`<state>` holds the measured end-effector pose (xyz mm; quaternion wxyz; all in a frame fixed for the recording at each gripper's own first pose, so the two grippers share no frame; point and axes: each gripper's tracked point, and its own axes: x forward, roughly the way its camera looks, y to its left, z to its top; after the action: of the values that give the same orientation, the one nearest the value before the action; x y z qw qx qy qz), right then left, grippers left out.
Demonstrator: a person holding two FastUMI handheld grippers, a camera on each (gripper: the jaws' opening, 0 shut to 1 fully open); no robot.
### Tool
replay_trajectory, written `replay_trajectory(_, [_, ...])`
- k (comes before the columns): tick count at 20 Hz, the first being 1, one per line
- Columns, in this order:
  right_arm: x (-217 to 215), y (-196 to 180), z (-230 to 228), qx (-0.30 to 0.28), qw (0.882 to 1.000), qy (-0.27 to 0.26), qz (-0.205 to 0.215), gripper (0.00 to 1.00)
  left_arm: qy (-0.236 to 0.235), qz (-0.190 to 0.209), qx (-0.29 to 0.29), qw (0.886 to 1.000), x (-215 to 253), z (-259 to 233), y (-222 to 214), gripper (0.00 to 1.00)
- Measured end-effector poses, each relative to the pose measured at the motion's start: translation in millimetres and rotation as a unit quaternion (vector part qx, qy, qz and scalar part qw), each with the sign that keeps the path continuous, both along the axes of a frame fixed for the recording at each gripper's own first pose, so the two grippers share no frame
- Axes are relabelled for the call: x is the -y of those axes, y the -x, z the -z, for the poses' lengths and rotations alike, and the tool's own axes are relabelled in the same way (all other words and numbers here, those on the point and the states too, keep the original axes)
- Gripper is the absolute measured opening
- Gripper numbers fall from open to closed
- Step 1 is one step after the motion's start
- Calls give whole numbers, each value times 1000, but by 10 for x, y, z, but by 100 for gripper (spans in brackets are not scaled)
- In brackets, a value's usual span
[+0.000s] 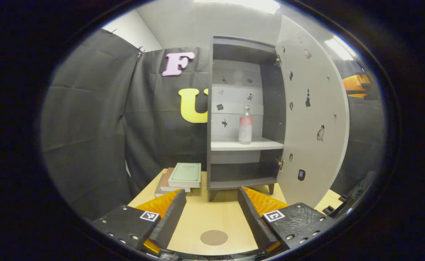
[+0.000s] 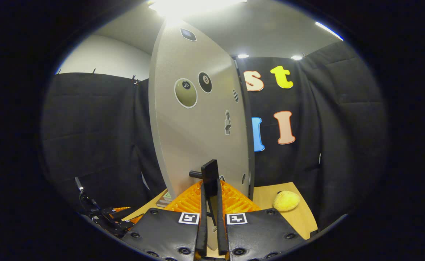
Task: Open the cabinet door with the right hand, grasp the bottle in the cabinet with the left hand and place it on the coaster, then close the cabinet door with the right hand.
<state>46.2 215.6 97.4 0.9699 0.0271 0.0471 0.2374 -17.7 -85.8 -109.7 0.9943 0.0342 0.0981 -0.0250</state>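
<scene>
1. Bottle (image 1: 245, 125), clear plastic with a pink label band and a small cap, stands upright on the cabinet's pale middle shelf (image 1: 246, 145), toward the right side and apart from the walls, untouched.
2. Cabinet door (image 1: 312, 119), a flat grey panel dotted with small stickers, stands swung wide to the right, leaving the dark-framed cabinet (image 1: 209, 108) open for a reach to the shelf.
3. Right gripper (image 2: 211, 203) has its two black fingers pinched together on the door's slim black handle (image 2: 209, 175), seemingly to keep the panel held open while the other hand works.
4. Left gripper (image 1: 212, 210) hangs low over the light wooden table (image 1: 198, 217), its fingers spread wide with nothing between them, aimed at the cabinet and, judging by that, ready to move in for the grasp.
5. Round brown coaster (image 1: 214, 237), thin and matte, lies on the table between those open fingers, well short of the cabinet's feet.
6. Stacked books (image 1: 179, 177), topped by a green cover, sit left of the cabinet; a fuzzy yellow ball (image 2: 286, 200) rests on the table beyond the door.
</scene>
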Motion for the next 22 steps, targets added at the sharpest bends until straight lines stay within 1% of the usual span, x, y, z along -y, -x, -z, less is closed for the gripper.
replay_trajectory(1, [85,-54,13,6,1000,6,19,9,1,9,-2,1000,63,19,-32,88])
replay_trajectory(2, [175,-122,14,10,999,14,36,9,1,16,-3,1000,122,37,-67,87])
replay_trajectory(3, [263,-173,14,12,999,14,46,6,1,24,-4,1000,170,32,-102,88])
replay_trajectory(6, [466,-224,21,3,997,-7,71,6,-1,41,-2,999,324,29,-163,87])
replay_trajectory(7, [549,-236,8,1,997,-16,81,2,0,45,-2,999,344,35,-177,88])
replay_trajectory(9, [726,-258,25,1,995,-21,102,2,1,49,-4,999,366,34,-192,88])
replay_trajectory(10, [782,-292,19,4,994,-20,106,6,3,49,-5,999,367,33,-205,88])
replay_trajectory(11, [786,-301,22,3,994,-24,102,0,4,49,-9,999,353,73,-213,87])
replay_trajectory(12, [751,-315,30,0,995,-32,96,5,6,48,-13,999,337,96,-230,90])
replay_trajectory(14, [754,-287,60,-1,995,-42,92,6,12,46,-21,999,296,101,-261,88])
replay_trajectory(15, [786,-294,67,-1,995,-40,96,2,15,44,-22,999,256,89,-279,90])
replay_trajectory(16, [790,-276,70,-2,994,-38,100,2,17,43,-20,999,218,55,-299,90])
replay_trajectory(17, [796,-237,79,-6,994,-41,99,6,17,42,-18,999,180,21,-336,89])
replay_trajectory(19, [827,-132,158,-30,992,-67,100,6,11,39,-15,999,101,-38,-415,88])
replay_trajectory(20, [905,-21,201,-35,991,-71,110,1,11,40,-12,999,69,-39,-490,87])
replay_trajectory(21, [1032,63,243,-35,989,-66,129,3,15,45,-12,999,91,-33,-581,87])
replay_trajectory(22, [1168,142,286,-37,986,-60,148,0,21,51,-15,998,130,1,-691,88])
